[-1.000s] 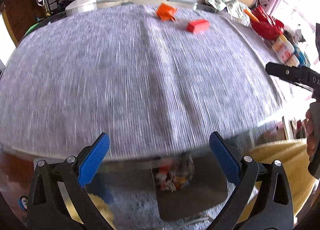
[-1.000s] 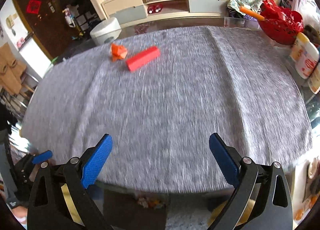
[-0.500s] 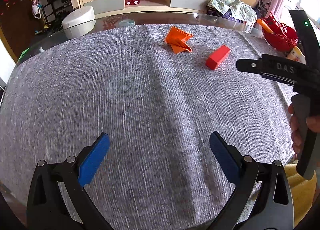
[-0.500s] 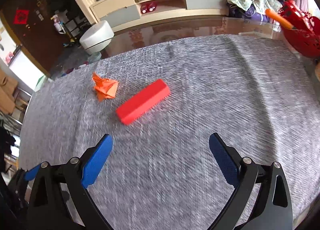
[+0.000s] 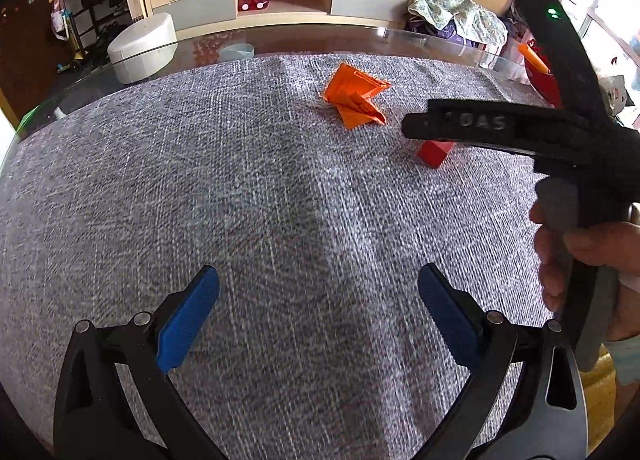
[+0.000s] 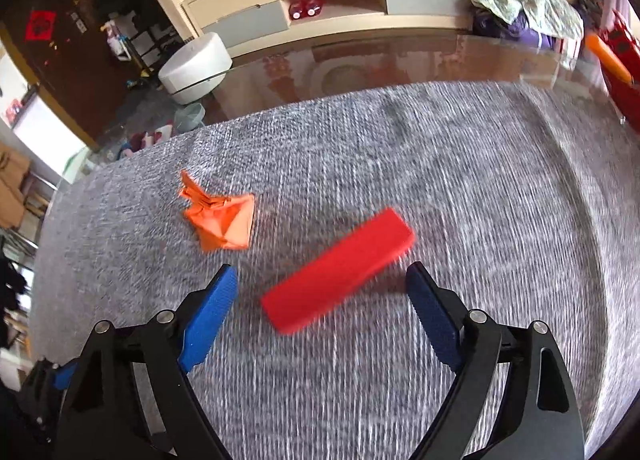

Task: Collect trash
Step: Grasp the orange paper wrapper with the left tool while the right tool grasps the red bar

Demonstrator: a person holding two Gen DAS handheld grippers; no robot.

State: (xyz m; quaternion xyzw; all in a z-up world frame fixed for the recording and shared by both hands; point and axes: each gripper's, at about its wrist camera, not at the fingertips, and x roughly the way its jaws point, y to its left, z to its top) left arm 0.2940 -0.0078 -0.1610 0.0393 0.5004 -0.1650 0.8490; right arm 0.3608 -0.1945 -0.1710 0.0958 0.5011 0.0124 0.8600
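While cloth [image 6: 480, 179] bears two items: one red block [image 6: 336, 272], one orange paper [image 6: 220, 219].

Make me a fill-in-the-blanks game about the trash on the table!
1. The long box lying between the right tool's pads is ____.
2. The crumpled paper beside it is ____.
3. Both lie on a ____ cloth.
4. The left tool holds ____.

Missing words: red; orange; grey; nothing
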